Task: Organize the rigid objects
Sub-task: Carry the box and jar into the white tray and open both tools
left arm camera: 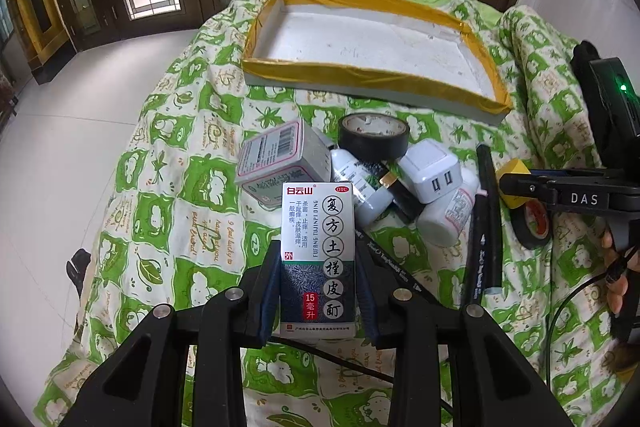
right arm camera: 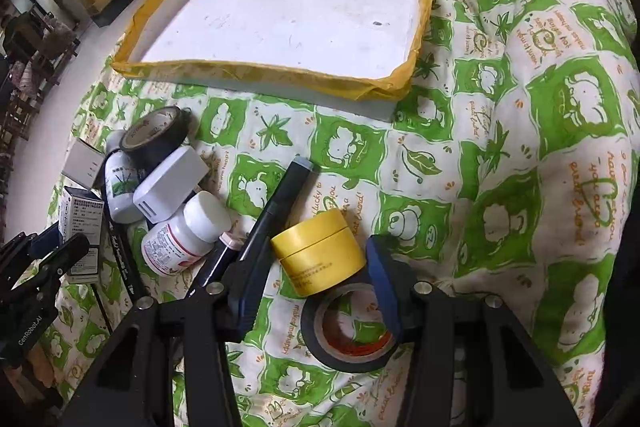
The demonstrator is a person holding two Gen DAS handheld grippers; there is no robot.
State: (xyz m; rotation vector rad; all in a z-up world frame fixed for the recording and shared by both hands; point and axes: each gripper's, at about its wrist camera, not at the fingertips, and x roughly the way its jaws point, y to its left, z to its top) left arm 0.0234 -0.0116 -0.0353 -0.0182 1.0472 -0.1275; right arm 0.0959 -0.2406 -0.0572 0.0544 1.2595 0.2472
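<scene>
My left gripper [left arm camera: 318,250] is shut on a white and dark medicine box [left arm camera: 320,211], held upright just in front of a pile on the quilt. The pile holds a second carton [left arm camera: 276,163], a black tape roll [left arm camera: 374,137], a white charger [left arm camera: 432,171], two white bottles [left arm camera: 448,215] and black pens [left arm camera: 486,219]. My right gripper [right arm camera: 320,253] is shut on a yellow jar [right arm camera: 316,247], with a pad against each side. The jar lies over a black tape roll [right arm camera: 348,343]. The right gripper [left arm camera: 520,187] also shows at the right of the left wrist view.
An empty white foam tray with a yellow taped rim [left arm camera: 360,75] [right arm camera: 256,71] lies beyond the pile on the green and white quilt [right arm camera: 500,167]. The quilt bulges up on the right. A tiled floor [left arm camera: 80,131] drops away at the left. A black cable [left arm camera: 340,359] crosses the quilt.
</scene>
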